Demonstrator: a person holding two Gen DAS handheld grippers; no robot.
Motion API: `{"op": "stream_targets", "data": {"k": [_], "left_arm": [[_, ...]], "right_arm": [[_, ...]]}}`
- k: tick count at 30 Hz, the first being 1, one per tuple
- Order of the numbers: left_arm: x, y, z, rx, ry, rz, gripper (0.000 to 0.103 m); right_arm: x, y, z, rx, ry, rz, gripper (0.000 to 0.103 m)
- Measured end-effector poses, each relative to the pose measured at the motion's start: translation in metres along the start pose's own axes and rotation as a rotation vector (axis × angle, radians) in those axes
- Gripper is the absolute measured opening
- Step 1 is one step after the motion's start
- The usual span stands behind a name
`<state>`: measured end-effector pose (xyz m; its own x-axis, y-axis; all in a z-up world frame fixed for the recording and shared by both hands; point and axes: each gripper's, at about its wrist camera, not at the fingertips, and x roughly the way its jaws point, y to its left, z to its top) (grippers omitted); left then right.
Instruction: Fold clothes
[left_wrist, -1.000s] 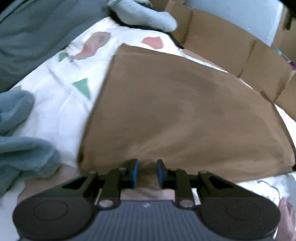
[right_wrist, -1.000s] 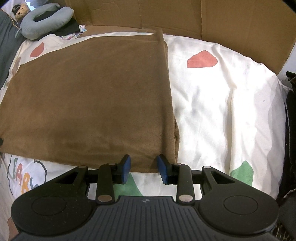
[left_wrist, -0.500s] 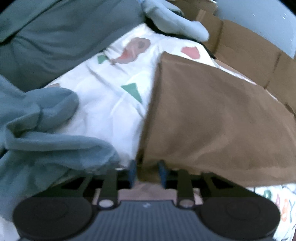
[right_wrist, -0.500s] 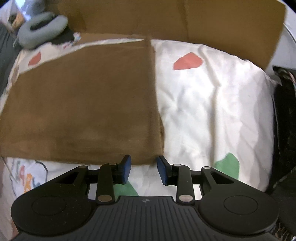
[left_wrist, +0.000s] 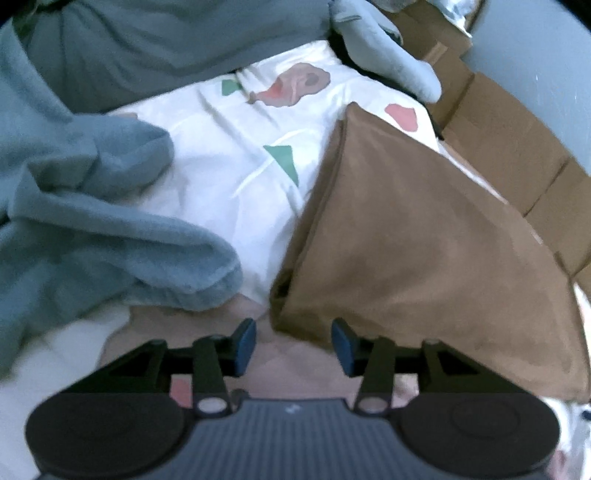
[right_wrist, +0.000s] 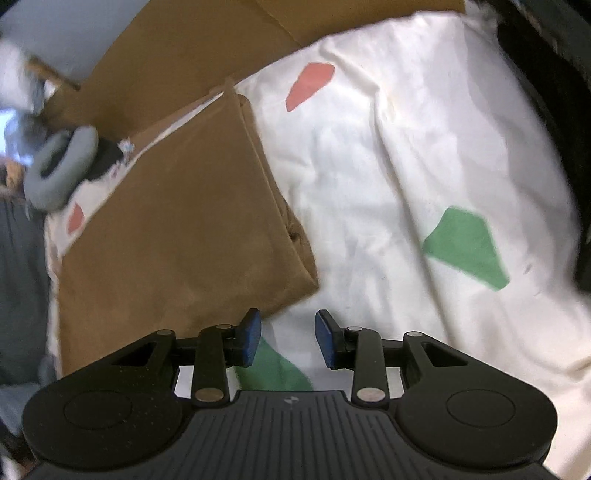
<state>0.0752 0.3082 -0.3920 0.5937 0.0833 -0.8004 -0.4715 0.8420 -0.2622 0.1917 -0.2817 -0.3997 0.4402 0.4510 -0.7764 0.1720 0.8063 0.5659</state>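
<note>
Brown cloth lies folded flat on the bed, both grippers' jaws spread and empty.

Left gripper (left_wrist: 293, 345) sits at the brown cloth (left_wrist: 424, 251)'s near corner, right gripper (right_wrist: 288, 341) by its lower-centre corner; it looks soft, light, limp, best pinched at layered corners. The left view alone shows the blue towel (left_wrist: 92, 225) at left; the right view alone shows bare sheet (right_wrist: 406, 166) at right.

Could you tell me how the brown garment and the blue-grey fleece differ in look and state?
The brown garment lies flat, folded into a neat shape with straight edges; the blue-grey fleece lies crumpled in loose rolls. The brown garment looks smooth and thin; the fleece looks thick and fuzzy. Both rest on the white patterned sheet, and neither is gripped.
</note>
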Motion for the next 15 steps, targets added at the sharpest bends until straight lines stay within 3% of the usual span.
{"op": "stream_targets", "data": {"k": [9,10,12,15], "left_arm": [[0.011,0.015,0.003,-0.171,0.032,-0.081,0.055],[0.012,0.016,0.003,-0.183,0.029,-0.087,0.056],[0.014,0.018,0.005,-0.205,0.024,-0.097,0.056],[0.018,0.021,0.006,-0.239,0.016,-0.113,0.056]], "right_arm": [[0.023,-0.021,0.002,0.180,-0.001,0.155,0.037],[0.024,-0.023,0.002,0.201,-0.004,0.172,0.032],[0.023,-0.026,0.003,0.252,-0.014,0.207,0.003],[0.018,-0.026,0.006,0.294,-0.044,0.251,0.003]]}}
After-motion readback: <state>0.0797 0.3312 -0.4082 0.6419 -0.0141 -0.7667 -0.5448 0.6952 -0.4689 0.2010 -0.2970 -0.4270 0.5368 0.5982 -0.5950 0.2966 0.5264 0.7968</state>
